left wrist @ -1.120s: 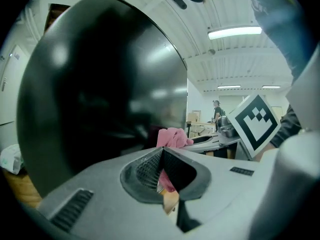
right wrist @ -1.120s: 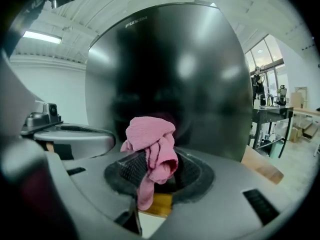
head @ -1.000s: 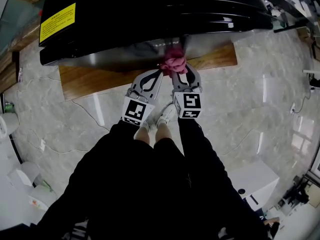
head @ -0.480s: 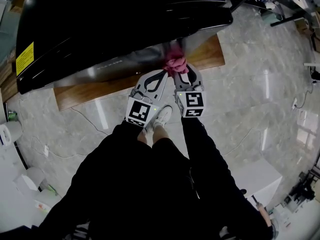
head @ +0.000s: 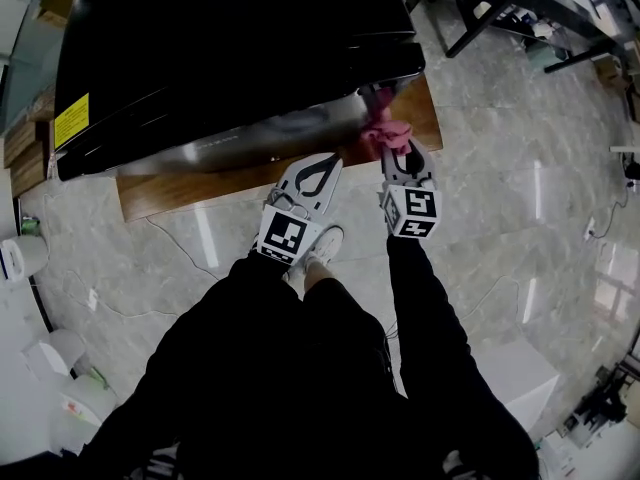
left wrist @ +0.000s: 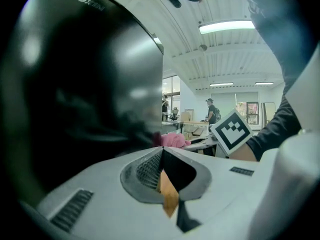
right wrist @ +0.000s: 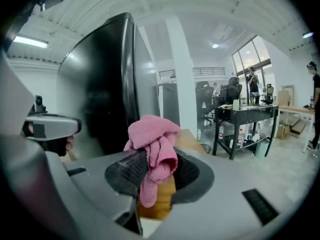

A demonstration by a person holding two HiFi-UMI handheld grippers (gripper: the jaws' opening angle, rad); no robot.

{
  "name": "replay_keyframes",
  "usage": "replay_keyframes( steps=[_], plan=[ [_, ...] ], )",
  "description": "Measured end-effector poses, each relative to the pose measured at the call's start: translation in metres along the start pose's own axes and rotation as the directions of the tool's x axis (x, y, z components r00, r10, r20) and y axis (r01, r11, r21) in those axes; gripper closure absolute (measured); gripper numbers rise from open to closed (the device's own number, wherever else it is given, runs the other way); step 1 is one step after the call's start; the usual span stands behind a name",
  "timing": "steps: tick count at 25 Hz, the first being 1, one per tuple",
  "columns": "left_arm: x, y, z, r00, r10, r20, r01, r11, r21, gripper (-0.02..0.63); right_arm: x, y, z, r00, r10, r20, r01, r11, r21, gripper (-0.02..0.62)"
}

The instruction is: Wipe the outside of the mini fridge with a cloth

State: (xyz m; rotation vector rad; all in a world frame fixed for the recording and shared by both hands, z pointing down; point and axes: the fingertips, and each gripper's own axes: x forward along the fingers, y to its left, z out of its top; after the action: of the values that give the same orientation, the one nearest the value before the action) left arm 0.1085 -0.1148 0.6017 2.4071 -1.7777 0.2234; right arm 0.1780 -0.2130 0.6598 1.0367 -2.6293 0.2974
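Pink cloth [right wrist: 155, 134] being pinched in right gripper [head: 390, 151] jaws, black mini fridge [head: 220, 48] standing just ahead; left gripper [left wrist: 161, 151] hovering beside it, jaws pressing together, gripping nothing.

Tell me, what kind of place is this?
Most likely an office or workshop, not a home kitchen. The right gripper view shows a black desk with an office chair at it, and the left gripper view shows a long ceiling light and people far off.
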Motion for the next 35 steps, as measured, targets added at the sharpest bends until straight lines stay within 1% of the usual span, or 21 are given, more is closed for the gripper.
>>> replay_keyframes(
  steps=[2, 5, 8, 10, 13, 15, 16, 19, 23, 25, 27, 31, 33, 35],
  plan=[
    [-0.009, -0.002, 0.014, 1.000, -0.008, 0.013, 0.008, 1.000, 0.010, 0.600, -0.013, -0.016, 0.021, 1.000, -0.015, 0.027, 0.016, 1.000, -0.012, 0.466],
    [-0.035, -0.002, 0.035, 0.999, -0.018, 0.042, 0.018, 1.000, 0.002, 0.600, -0.036, -0.016, 0.057, 0.997, -0.011, 0.074, 0.015, 0.998, -0.053, 0.466],
    [-0.070, -0.005, 0.059, 0.996, -0.058, 0.069, 0.062, 0.997, -0.055, 0.600, -0.068, 0.010, 0.089, 0.993, 0.020, 0.114, -0.009, 0.995, -0.097, 0.466],
    [-0.096, -0.005, 0.075, 0.992, -0.089, 0.086, 0.095, 0.993, -0.069, 0.600, -0.088, 0.040, 0.106, 0.989, 0.056, 0.136, -0.039, 0.992, -0.121, 0.465],
    [-0.140, 0.005, 0.098, 0.989, -0.091, 0.114, 0.100, 0.992, -0.081, 0.600, -0.112, 0.103, 0.122, 0.980, 0.129, 0.150, -0.112, 0.987, -0.114, 0.466],
    [-0.172, 0.016, 0.107, 0.989, -0.080, 0.124, 0.091, 0.992, -0.091, 0.600, -0.124, 0.152, 0.127, 0.971, 0.190, 0.143, -0.179, 0.980, -0.088, 0.465],
    [-0.188, 0.021, 0.108, 0.989, -0.077, 0.127, 0.088, 0.993, -0.084, 0.600, -0.128, 0.177, 0.128, 0.966, 0.219, 0.137, -0.209, 0.975, -0.080, 0.465],
    [-0.246, 0.042, 0.106, 0.990, -0.067, 0.123, 0.073, 0.996, -0.045, 0.600, -0.142, 0.260, 0.130, 0.951, 0.284, 0.124, -0.276, 0.958, -0.080, 0.463],
    [-0.347, 0.073, 0.107, 0.992, -0.041, 0.119, 0.046, 0.998, -0.042, 0.600, -0.159, 0.375, 0.136, 0.931, 0.342, 0.125, -0.336, 0.940, -0.069, 0.463],
    [-0.392, 0.091, 0.099, 0.994, -0.014, 0.112, 0.019, 0.999, -0.042, 0.600, -0.161, 0.427, 0.136, 0.919, 0.373, 0.127, -0.367, 0.928, -0.064, 0.463],
    [-0.428, 0.112, 0.090, 0.994, 0.016, 0.104, -0.015, 1.000, -0.009, 0.600, -0.157, 0.474, 0.137, 0.906, 0.404, 0.129, -0.401, 0.915, -0.049, 0.463],
    [-0.487, 0.150, 0.091, 0.989, 0.067, 0.132, -0.068, 0.998, 0.002, 0.600, -0.150, 0.548, 0.146, 0.883, 0.445, 0.149, -0.450, 0.893, 0.006, 0.462],
    [-0.508, 0.170, 0.095, 0.985, 0.093, 0.149, -0.093, 0.996, -0.004, 0.600, -0.144, 0.575, 0.153, 0.881, 0.443, 0.163, -0.450, 0.893, 0.004, 0.460],
    [-0.526, 0.188, 0.099, 0.980, 0.116, 0.160, -0.112, 0.993, -0.033, 0.600, -0.138, 0.597, 0.161, 0.884, 0.433, 0.178, -0.439, 0.899, -0.005, 0.460]
  ],
)
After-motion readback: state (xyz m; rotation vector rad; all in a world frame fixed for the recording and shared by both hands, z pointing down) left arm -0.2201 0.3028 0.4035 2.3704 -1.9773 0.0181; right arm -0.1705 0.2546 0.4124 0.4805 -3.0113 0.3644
